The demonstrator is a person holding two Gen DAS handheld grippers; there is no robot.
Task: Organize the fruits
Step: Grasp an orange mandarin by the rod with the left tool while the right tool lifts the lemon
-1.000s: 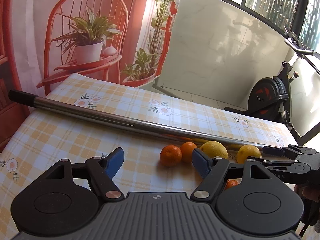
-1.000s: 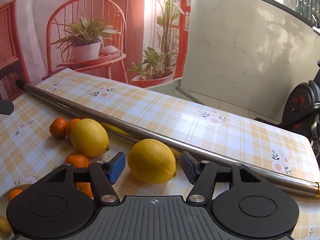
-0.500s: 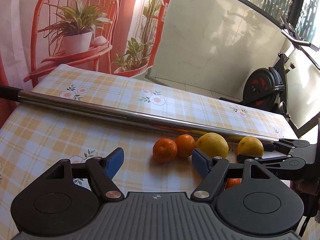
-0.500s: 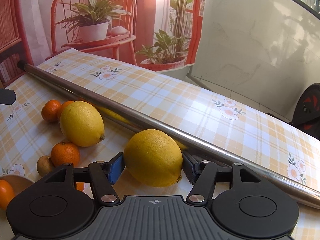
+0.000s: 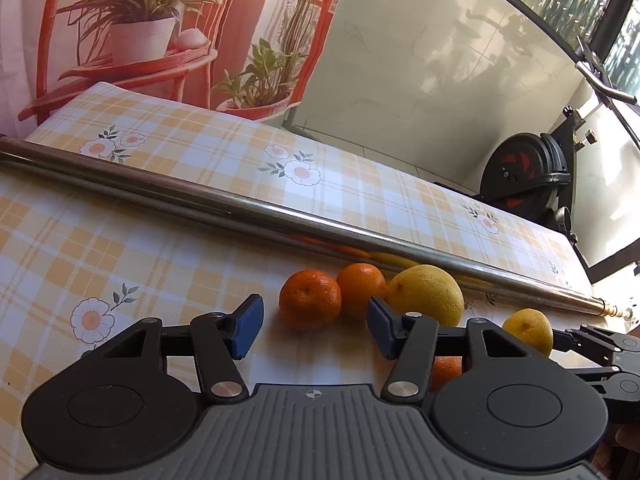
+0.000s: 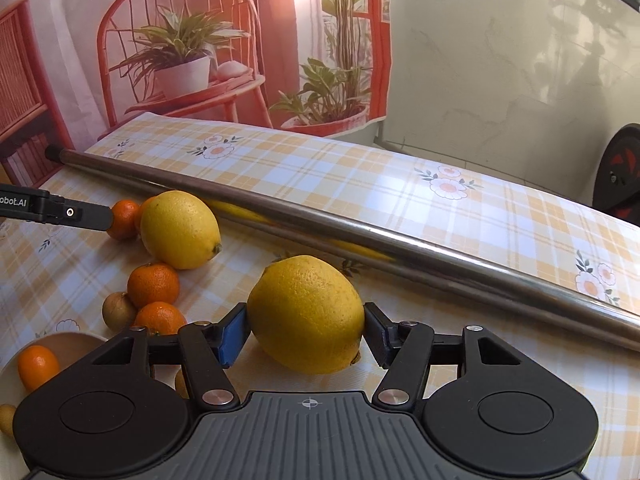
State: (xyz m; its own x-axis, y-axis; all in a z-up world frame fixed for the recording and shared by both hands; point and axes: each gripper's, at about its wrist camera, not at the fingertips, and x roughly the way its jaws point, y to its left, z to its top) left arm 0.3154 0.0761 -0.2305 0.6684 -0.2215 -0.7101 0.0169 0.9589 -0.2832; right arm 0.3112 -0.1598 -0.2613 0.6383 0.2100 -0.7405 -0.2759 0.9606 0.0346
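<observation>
A large lemon point(image 6: 306, 308) lies on the checked tablecloth, and my right gripper point(image 6: 304, 336) is shut on it, with a blue pad against each side. The left wrist view shows that same lemon point(image 5: 528, 330) at the far right, held at the right gripper's tip. My left gripper point(image 5: 314, 328) hovers low over the cloth with its jaws closing. A tangerine point(image 5: 310, 300) sits just ahead of the gap and neither pad touches it. Behind it are a second tangerine point(image 5: 360, 288) and another lemon point(image 5: 426, 294).
A long steel rod point(image 5: 280, 220) lies across the table behind the fruit. More tangerines point(image 6: 154, 284), a small brown fruit point(image 6: 118, 312) and a wooden bowl point(image 6: 80, 344) holding a tangerine sit at my right gripper's left. An exercise bike point(image 5: 524, 176) stands beyond the table.
My left gripper came forward and down towards the tangerines and its jaws narrowed. My right gripper moved in around the lemon until the pads met its sides.
</observation>
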